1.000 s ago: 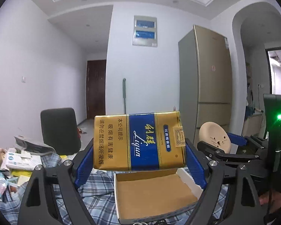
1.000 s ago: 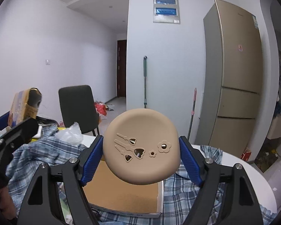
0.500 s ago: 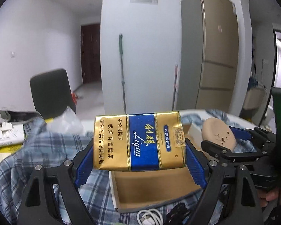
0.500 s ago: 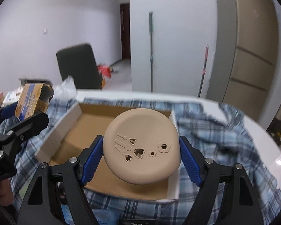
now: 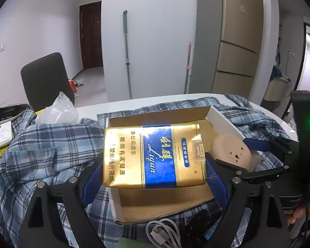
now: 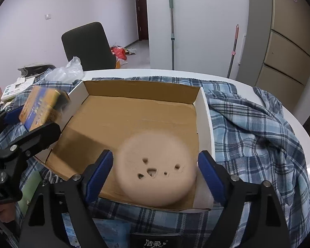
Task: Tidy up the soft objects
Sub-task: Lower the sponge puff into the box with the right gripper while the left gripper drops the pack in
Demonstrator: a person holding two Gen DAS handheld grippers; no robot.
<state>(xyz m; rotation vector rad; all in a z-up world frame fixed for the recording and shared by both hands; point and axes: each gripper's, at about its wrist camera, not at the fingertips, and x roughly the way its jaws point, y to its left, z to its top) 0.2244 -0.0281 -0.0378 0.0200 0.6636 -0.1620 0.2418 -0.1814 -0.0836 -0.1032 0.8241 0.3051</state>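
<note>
My left gripper (image 5: 154, 165) is shut on a gold and blue carton (image 5: 155, 155), held flat over the left part of an open cardboard box (image 5: 219, 115). From the right wrist the same carton (image 6: 41, 107) shows at the box's left wall. My right gripper (image 6: 155, 163) points down into the box (image 6: 202, 124), its jaws opening. A round beige foam pad (image 6: 158, 169) with small cut-out holes lies between the blue pads, blurred, with a gap on each side, low in the box's near right corner. The left wrist view also shows the pad (image 5: 230, 153).
A blue plaid shirt (image 6: 248, 128) is spread under and around the box on a white round table (image 6: 299, 111). A clear plastic bag (image 5: 57, 111), papers (image 5: 0, 136) and a black chair (image 6: 86, 43) are to the left. A white cable (image 5: 163, 233) lies in front of the box.
Both grippers came down and tilted toward the box. The right jaws parted and the beige pad left their grip. The left gripper still holds the carton.
</note>
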